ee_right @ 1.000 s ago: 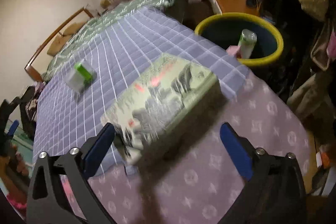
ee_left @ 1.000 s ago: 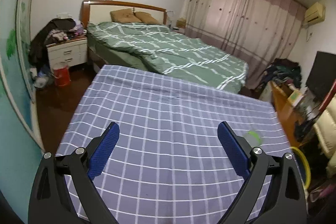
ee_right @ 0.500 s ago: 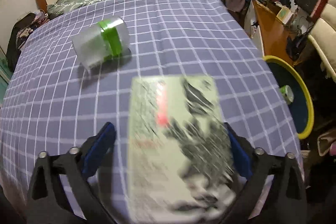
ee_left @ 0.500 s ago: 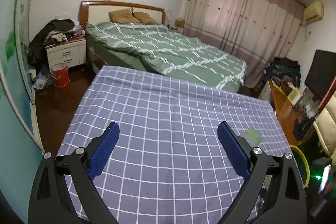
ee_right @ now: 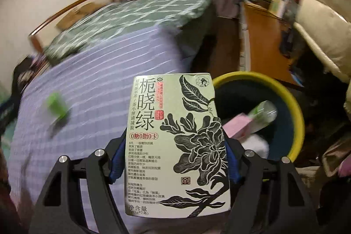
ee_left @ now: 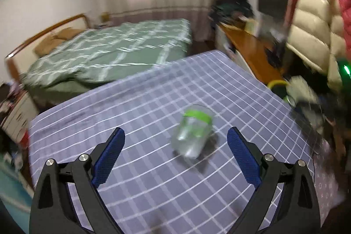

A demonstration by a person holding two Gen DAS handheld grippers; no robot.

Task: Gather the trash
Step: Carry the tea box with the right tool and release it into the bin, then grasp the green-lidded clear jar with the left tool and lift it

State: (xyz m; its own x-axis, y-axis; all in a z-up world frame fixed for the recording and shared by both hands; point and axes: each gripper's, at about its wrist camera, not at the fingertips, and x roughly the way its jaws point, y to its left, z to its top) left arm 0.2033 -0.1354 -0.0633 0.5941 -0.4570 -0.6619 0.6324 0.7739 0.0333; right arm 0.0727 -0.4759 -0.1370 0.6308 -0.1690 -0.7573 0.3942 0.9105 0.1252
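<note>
My right gripper [ee_right: 172, 165] is shut on a pale green tea box [ee_right: 175, 135] with black flower print, held above the bed's edge. Just behind it to the right stands a dark bin with a yellow rim [ee_right: 296, 106] holding a pink pack [ee_right: 238, 126] and a green-white bottle [ee_right: 262, 113]. A clear plastic cup with a green band [ee_left: 194, 132] lies on its side on the blue checked sheet [ee_left: 142, 115], between and just beyond the fingers of my open left gripper [ee_left: 175, 159]. The cup also shows, blurred, in the right wrist view [ee_right: 57, 105]. The bin rim shows in the left wrist view [ee_left: 276, 83].
A bed with a green quilt [ee_left: 109, 54] stands behind the checked sheet. A wooden desk [ee_left: 250, 52] with clutter runs along the right wall. A cream puffer jacket [ee_left: 313, 21] hangs at right. A white nightstand [ee_left: 15, 111] is at far left.
My right gripper has closed on the tea box, lifted it and swung right toward the bin. My left gripper has turned right and moved up to the plastic cup.
</note>
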